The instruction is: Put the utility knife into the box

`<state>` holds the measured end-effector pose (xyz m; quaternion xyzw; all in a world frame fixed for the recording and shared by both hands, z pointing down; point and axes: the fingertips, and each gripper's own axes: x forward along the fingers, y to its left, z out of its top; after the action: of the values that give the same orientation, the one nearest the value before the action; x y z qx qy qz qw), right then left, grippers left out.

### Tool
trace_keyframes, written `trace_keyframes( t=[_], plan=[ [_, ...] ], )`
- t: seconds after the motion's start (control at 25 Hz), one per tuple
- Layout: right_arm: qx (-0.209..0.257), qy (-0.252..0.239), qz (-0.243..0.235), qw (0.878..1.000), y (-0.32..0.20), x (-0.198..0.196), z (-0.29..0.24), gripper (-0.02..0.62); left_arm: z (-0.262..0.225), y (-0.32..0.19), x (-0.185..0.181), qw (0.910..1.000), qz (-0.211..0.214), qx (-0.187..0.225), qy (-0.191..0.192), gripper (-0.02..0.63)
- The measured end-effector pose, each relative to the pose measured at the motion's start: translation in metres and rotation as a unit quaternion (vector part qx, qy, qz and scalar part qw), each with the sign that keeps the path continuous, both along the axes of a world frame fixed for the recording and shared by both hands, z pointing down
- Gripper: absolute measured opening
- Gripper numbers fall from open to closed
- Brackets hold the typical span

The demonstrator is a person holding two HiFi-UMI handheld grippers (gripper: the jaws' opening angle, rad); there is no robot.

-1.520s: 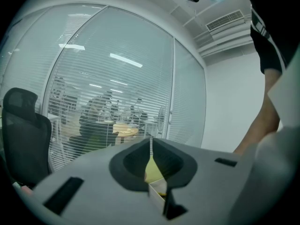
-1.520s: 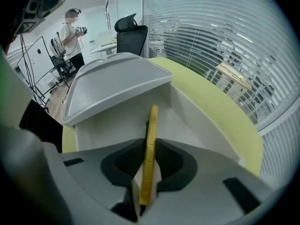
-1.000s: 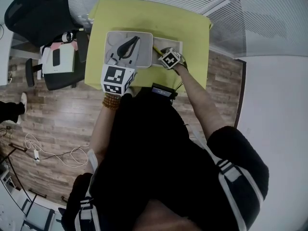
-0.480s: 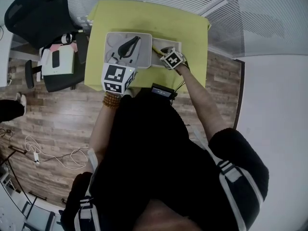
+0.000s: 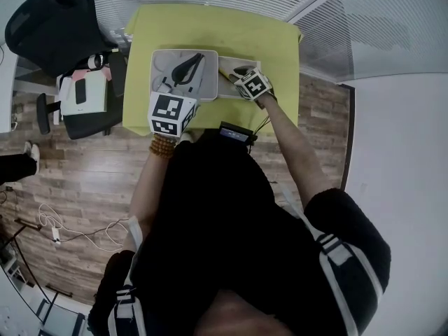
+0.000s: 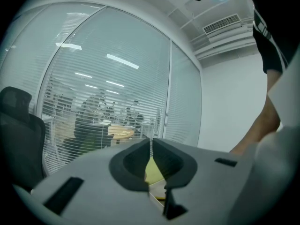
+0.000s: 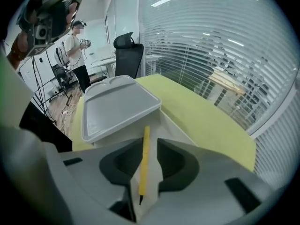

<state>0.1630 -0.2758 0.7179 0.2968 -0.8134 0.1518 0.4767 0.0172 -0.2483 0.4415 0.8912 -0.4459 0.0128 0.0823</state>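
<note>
Over the white plastic box (image 7: 176, 128) I hold the right gripper (image 7: 149, 142) tilted down. Its jaws are wide apart, just eased in slightly, and grip nothing. The slim yellow utility knife (image 7: 143, 172) lies beneath them inside the box, so I judge it delivered. My left gripper (image 6: 151, 146), closed and empty, idles level. Around us are the yellow-green tabletop (image 7: 206, 121), slatted glass walls (image 7: 211, 46) and wooden floor (image 5: 77, 187).
</note>
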Motion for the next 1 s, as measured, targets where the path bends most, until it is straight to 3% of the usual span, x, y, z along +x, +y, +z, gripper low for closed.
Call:
trace_keyframes(
  t=[1.0],
  plan=[
    [0.115,-0.096,0.003,0.989,-0.009,-0.038,-0.108,0.077,0.004,0.008,0.027,0.9993,0.037,0.005,-0.009,0.026]
  ],
)
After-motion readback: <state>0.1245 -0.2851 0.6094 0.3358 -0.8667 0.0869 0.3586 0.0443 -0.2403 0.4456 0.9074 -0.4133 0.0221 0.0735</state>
